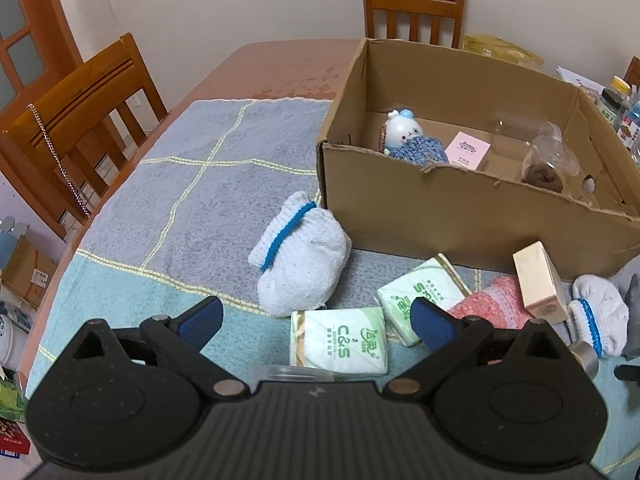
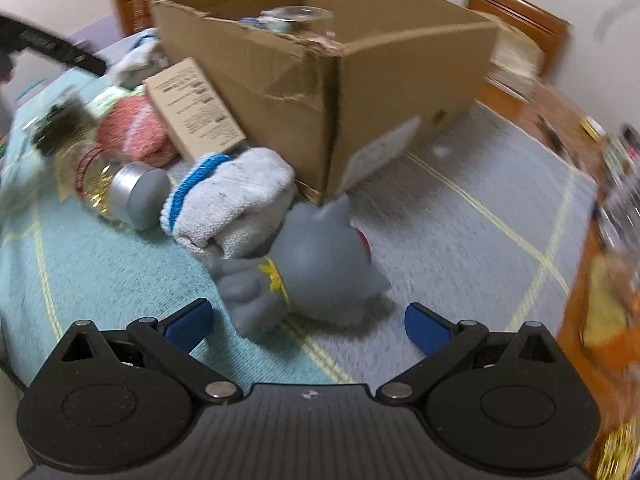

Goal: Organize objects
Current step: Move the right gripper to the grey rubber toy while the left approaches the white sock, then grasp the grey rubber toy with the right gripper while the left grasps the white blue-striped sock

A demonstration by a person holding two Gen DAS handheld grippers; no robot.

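This is a home, most likely a dining room: a wooden table (image 1: 280, 64) covered by a checked towel (image 1: 180, 184) stands against a plain cream wall, with matching wooden chairs (image 1: 414, 10) drawn up to it and a wood-framed glass door (image 1: 20, 40) behind. Household odds and ends lie about, namely rolled socks (image 1: 300, 264), tissue packs (image 1: 340, 340), a toy (image 1: 402, 128) in a torn cardboard box (image 1: 460, 216), and jars (image 1: 614, 100) at the table's far edge. More boxes (image 1: 24, 268) sit on the floor beside the chairs.
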